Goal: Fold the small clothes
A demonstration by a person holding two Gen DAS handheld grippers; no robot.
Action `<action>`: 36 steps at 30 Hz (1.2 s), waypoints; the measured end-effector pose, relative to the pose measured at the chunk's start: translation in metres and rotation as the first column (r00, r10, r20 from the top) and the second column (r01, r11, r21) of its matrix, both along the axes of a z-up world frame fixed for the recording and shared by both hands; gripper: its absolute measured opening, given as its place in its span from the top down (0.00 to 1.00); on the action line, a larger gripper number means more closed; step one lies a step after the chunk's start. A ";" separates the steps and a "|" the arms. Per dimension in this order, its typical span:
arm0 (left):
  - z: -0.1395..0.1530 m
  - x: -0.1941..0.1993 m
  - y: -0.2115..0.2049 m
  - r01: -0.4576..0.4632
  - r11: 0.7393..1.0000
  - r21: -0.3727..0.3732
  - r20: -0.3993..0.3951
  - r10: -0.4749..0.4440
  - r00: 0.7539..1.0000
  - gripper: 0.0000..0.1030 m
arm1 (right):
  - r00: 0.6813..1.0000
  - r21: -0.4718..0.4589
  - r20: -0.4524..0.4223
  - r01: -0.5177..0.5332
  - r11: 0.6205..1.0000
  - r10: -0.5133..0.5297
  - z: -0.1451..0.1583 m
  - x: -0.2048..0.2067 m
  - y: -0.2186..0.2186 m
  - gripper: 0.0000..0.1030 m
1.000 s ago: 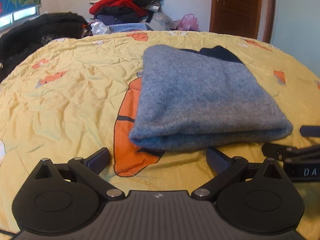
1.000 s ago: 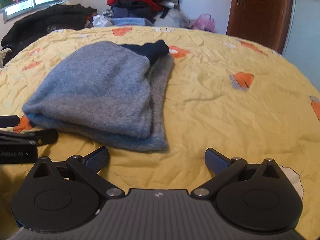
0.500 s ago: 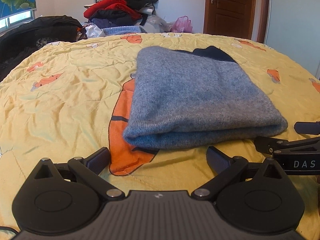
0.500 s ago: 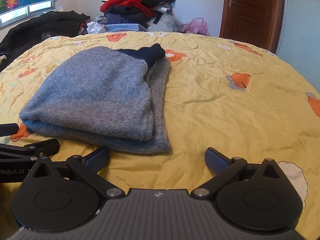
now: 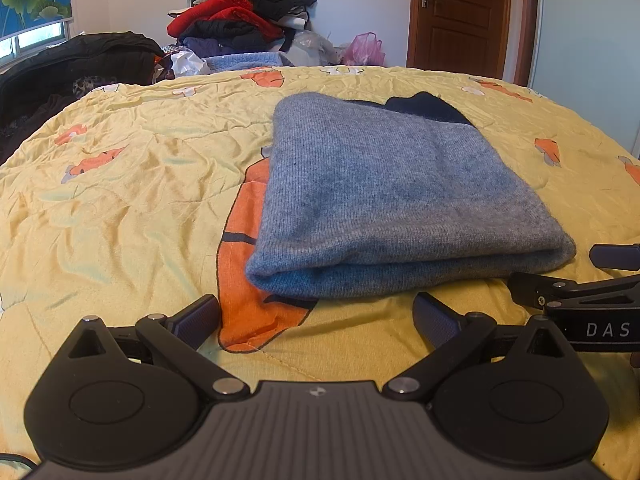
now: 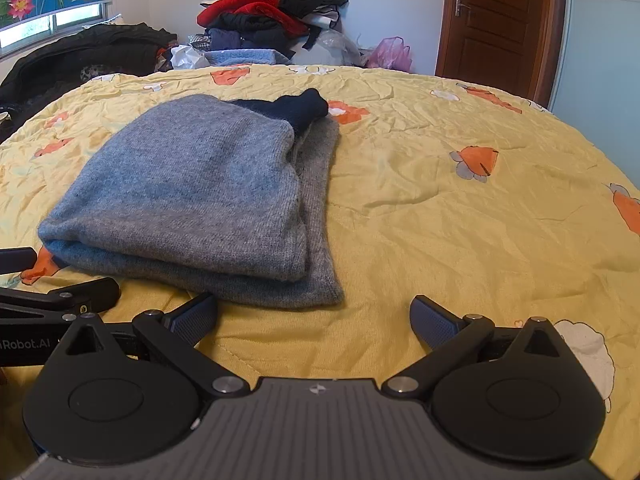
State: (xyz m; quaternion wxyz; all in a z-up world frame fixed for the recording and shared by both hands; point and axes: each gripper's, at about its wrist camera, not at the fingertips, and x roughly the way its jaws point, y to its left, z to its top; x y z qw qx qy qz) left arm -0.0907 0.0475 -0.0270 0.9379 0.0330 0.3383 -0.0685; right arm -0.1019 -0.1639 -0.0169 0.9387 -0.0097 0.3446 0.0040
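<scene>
Just ahead of left gripper (image 5: pixel 316 318) (empty): sweater (image 5: pixel 400 200)

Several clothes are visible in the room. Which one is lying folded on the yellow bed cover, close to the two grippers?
The grey knit sweater, folded flat with a dark navy part at its far end. The other clothes, red and black, sit heaped in a pile beyond the bed.

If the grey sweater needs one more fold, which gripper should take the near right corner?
Probably the right gripper. The sweater has its near right corner just ahead of the open fingers, nearer the left one. The left gripper, also open, faces the near left fold.
</scene>
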 end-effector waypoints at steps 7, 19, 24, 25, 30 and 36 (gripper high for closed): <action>0.000 0.001 0.000 0.000 1.000 0.000 0.000 0.000 1.000 0.00 | 1.000 0.000 0.000 0.000 1.000 0.000 0.000 0.000 0.000 0.00; 0.000 0.002 -0.001 -0.016 1.000 -0.001 0.001 0.016 1.000 0.00 | 1.000 0.002 0.000 0.002 1.000 -0.002 0.001 0.001 -0.001 0.00; 0.000 0.001 -0.001 -0.017 1.000 -0.001 0.001 0.017 1.000 0.00 | 1.000 0.003 0.000 0.002 1.000 -0.002 0.001 0.001 -0.001 0.00; 0.000 0.002 -0.001 -0.017 1.000 -0.001 0.001 0.017 1.000 0.00 | 1.000 0.003 0.000 0.002 1.000 -0.002 0.001 0.001 -0.001 0.00; 0.000 0.001 -0.001 -0.017 1.000 -0.001 0.001 0.017 1.000 0.00 | 1.000 0.003 0.000 0.002 1.000 -0.002 0.000 0.000 -0.001 0.00; 0.000 0.002 -0.001 -0.017 1.000 -0.001 0.001 0.017 1.000 0.00 | 1.000 0.003 0.000 0.002 1.000 -0.002 0.000 0.000 -0.001 0.00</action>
